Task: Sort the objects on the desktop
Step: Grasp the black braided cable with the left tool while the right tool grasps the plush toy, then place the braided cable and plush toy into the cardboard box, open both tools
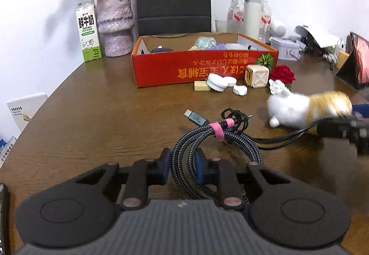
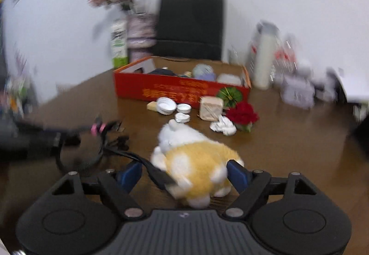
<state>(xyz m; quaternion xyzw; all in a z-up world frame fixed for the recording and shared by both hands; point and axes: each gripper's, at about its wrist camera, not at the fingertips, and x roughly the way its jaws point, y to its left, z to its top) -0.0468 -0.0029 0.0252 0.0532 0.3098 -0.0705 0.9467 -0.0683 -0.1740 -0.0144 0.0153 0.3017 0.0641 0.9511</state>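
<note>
Cable bundle (image 1: 214,139) is lying on the brown counter (image 1: 103,116), pinched in the narrow left claw (image 1: 182,168), its near loop hidden behind the pads. Right claw (image 2: 185,174) is standing wide around the blurry plush toy (image 2: 196,162), pads seeming not to be squeezing it. Red box (image 1: 184,68) is sitting behind.

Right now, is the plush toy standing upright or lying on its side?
Lying on its side: the plush toy sprawls flat on the table, between the right gripper's fingers.
</note>
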